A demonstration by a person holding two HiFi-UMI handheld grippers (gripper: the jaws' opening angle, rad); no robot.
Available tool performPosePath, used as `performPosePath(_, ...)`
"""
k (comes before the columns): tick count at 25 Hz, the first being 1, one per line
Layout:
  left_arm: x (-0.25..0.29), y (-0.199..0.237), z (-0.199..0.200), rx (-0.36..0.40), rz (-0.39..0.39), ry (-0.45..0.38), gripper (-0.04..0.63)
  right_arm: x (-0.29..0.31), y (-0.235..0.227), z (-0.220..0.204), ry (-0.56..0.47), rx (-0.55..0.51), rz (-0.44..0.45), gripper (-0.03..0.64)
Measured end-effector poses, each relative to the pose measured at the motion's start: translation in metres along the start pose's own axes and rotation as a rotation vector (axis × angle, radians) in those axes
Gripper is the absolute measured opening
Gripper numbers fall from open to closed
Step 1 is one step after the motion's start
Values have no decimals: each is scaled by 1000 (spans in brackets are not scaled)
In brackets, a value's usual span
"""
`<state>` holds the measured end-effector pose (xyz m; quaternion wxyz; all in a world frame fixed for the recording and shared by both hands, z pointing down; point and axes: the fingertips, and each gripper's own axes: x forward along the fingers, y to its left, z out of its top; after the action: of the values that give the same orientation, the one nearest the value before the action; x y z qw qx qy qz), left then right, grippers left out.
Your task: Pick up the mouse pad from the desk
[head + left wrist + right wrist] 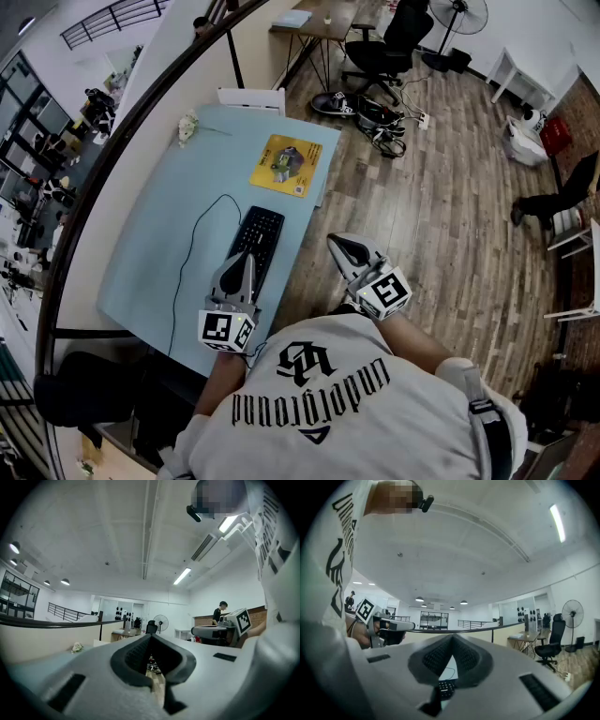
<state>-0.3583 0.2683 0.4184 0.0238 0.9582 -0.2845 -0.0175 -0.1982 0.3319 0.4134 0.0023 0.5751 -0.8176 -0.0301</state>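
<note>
I see the mouse pad [285,164] lying flat on the light blue desk [150,234], in the far right part of the top. It is a yellow rectangle with rounded corners. Its right side is just beside the desk's right edge and runs roughly in line with it, so from the head view the pad looks slightly turned. A grey and green printed figure sits in its middle, and a small pale square is printed near its nearer right corner; I can't make out the detail of either. The pad lies beyond the black keyboard [258,239], apart from it, with bare desk between them.
</note>
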Motion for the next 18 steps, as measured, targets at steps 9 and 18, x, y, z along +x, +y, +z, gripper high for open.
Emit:
performPosePath(9,25,-3,-3,-1,9,7,8,0,-24,-4,2,3,3,3)
performPosePath(18,68,-7,-8,-5,31,27,8,2,-66,-6,1,4,23,6)
